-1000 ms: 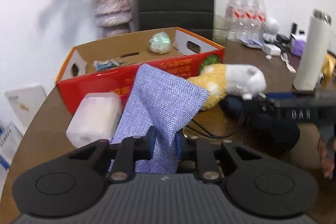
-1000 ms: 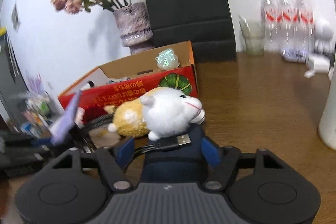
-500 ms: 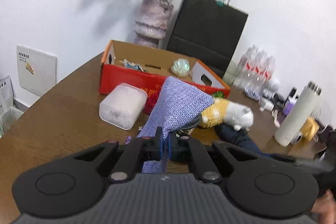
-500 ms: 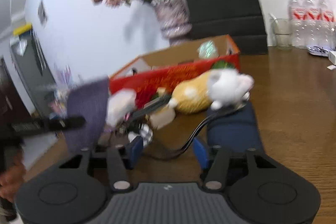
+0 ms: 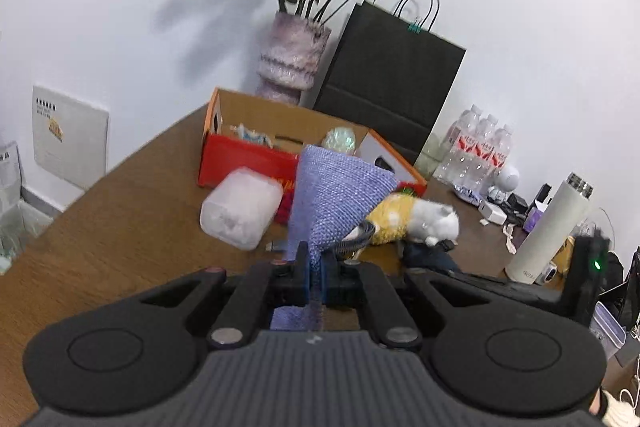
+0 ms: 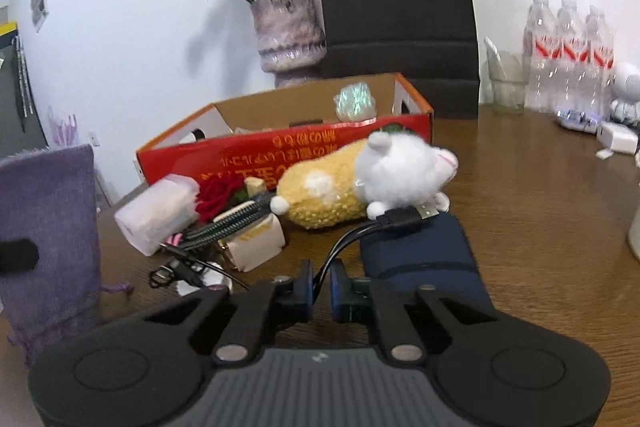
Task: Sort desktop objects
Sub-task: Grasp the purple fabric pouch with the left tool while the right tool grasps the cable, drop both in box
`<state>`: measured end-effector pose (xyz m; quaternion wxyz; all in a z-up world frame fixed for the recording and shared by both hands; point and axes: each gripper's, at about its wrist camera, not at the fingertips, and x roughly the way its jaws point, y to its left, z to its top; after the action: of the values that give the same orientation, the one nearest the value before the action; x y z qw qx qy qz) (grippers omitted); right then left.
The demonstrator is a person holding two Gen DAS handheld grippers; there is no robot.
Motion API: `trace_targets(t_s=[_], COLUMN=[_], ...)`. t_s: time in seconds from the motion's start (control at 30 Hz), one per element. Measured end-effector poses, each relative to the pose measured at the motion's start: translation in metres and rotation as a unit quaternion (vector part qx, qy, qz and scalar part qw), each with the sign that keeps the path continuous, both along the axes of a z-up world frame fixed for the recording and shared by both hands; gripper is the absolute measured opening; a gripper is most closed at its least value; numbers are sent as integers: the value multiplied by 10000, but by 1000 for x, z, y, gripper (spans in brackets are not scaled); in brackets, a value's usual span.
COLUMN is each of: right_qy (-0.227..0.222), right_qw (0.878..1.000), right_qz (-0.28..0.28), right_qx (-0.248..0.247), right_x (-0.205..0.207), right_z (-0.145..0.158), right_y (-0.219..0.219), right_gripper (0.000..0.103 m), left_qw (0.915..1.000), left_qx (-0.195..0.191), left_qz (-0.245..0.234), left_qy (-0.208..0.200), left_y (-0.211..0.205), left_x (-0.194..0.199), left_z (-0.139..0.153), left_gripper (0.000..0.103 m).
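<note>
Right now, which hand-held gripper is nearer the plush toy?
Right. The right hand-held gripper, shut on the black cable, sits just before the plush toy; the left holds the purple pouch farther off.

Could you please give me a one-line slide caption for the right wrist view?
Right gripper shut on a black USB cable beside a plush toy before the red cardboard box.

Both grippers clamped, pointing forward and somewhat downward

The left gripper (image 5: 316,263) has its jaws pressed together on a purple cloth pouch (image 5: 336,195); the right gripper (image 6: 320,285), whose jaws have just been closing, pinches a thin black cable (image 6: 348,241) between its pads
</note>
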<state>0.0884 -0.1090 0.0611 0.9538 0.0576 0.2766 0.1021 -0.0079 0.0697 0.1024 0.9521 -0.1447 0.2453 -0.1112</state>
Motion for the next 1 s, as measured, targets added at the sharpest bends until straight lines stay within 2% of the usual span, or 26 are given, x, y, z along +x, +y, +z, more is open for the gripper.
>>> trace_targets(t_s=[0.13,0.23,0.27,0.37,0.53,0.63,0.73,0.77,0.87,1.0], right_qy=[-291,-629,-680,-678,-1042,-1298,-1245,-1170,-952,-424], right_qw=[9994,9974,9974,9973,9928,9887,9879,9882,9911,9956], right_qz=[57,177,165,264,416,608,830,919,909,824], right_qx=[160,296,188,93,418,443,416,361,220,119], right_x=[-26,-49,-53,-55,-52,-27,15,33,88,161], right_z=[15,25,29,40,77,108,136,144,153,142], right_y=[-12,-25,-25,-27,-37,-39,-36,-34,-21,-3], right_gripper=[2,2,2,2,2,2,2,2,2,2], left_qw=[9998,9993,9992,9993,9980,9961,9969,9964,9908,9839], left_qx=[162,208,169,13,182,426,505,652,1310,1759], left_qz=[115,114,124,106,105,114,-29,-10,106,144], left_qy=[-42,-304,-351,-372,-604,-765,-596,-537,-325,286], left_y=[-9,-14,-13,-10,-8,-10,-14,-19,-36,-48], left_x=[3,0,-1,5,35,65,112,129,182,251], left_z=[14,25,28,37,79,109,130,132,123,89], left_gripper=[5,5,5,5,5,5,5,5,5,5])
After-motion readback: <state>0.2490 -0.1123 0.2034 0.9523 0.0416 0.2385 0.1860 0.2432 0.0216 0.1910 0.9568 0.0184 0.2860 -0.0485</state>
